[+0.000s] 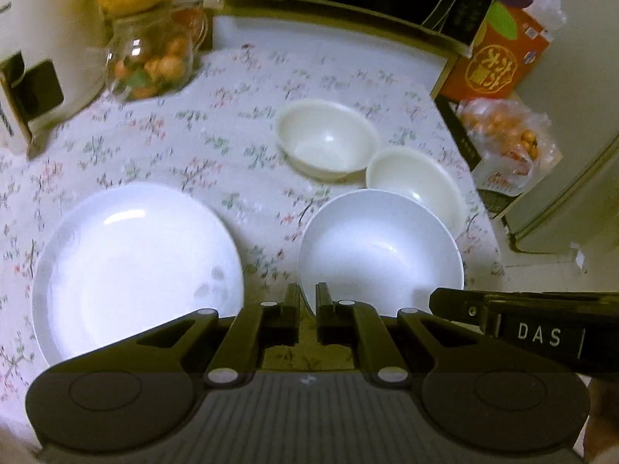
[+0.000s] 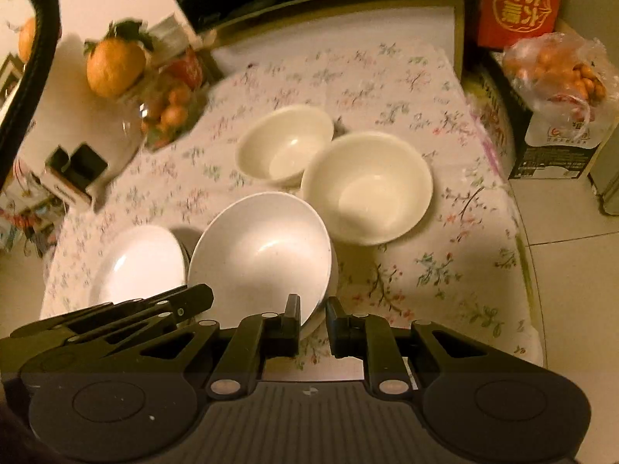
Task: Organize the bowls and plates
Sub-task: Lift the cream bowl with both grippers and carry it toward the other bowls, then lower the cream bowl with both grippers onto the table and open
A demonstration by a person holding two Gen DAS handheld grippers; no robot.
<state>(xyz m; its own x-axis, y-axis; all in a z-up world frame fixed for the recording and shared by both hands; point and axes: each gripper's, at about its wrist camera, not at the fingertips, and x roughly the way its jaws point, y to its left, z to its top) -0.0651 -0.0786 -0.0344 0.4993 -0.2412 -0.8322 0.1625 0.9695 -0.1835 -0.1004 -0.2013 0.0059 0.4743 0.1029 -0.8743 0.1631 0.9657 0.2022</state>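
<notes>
A white bowl (image 1: 381, 243) (image 2: 259, 255) is held tilted above the flowered tablecloth. My left gripper (image 1: 308, 297) is shut on its near rim. My right gripper (image 2: 312, 311) is shut on its near right rim; it also shows in the left wrist view (image 1: 437, 301). A white plate (image 1: 135, 263) (image 2: 139, 266) lies to the left of the bowl. Two cream bowls sit behind: one further back (image 1: 327, 139) (image 2: 284, 147), one to the right (image 1: 416, 181) (image 2: 367, 187), touching each other.
A glass jar (image 1: 151, 54) of small oranges with a large orange on top stands at the back left beside a white appliance (image 1: 38, 38). A red box (image 1: 499, 54) and a bag of oranges (image 2: 561, 73) lie off the table's right edge (image 2: 518, 232).
</notes>
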